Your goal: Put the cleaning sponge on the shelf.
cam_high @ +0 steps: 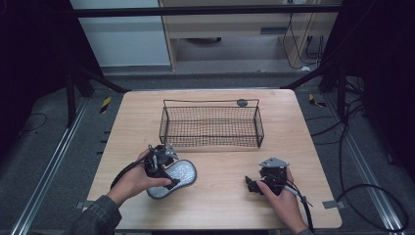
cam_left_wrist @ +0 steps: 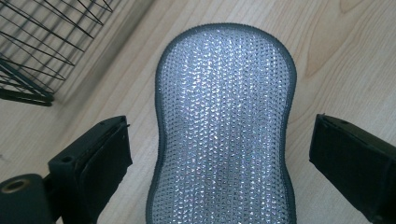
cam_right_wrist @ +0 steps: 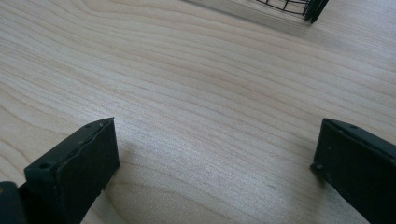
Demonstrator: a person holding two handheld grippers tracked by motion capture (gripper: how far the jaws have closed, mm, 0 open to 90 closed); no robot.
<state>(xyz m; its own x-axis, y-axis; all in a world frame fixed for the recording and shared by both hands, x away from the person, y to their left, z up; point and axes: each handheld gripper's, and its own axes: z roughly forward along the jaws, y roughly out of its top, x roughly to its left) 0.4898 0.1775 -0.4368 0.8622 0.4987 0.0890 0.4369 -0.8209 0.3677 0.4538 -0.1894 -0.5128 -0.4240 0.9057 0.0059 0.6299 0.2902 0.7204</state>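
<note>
The light wooden surface (cam_high: pixel 220 196) carries little; a broad bare stretch of it lies between the two grippers and along its near edge. A black wire basket (cam_high: pixel 211 126) stands toward the far side, well inside the far edge, with open wood on either flank; nothing can be seen inside it through the mesh. A small dark round object (cam_high: pixel 242 102) sits just behind the basket's far rim; what it is cannot be told.

The left gripper (cam_high: pixel 164 169) is held over a silver-grey scouring pad (cam_high: pixel 173 177) that lies flat on the surface, near the basket's front left corner; in the left gripper view its jaws stand spread on either side of the pad (cam_left_wrist: pixel 226 126), with wood visible between each jaw and the pad's dark edge, so it grasps nothing.

The right gripper (cam_high: pixel 254 184) rests low at the near right; in the right gripper view its jaws stand wide apart over bare wood, with a basket corner (cam_right_wrist: pixel 299 7) at the top.
</note>
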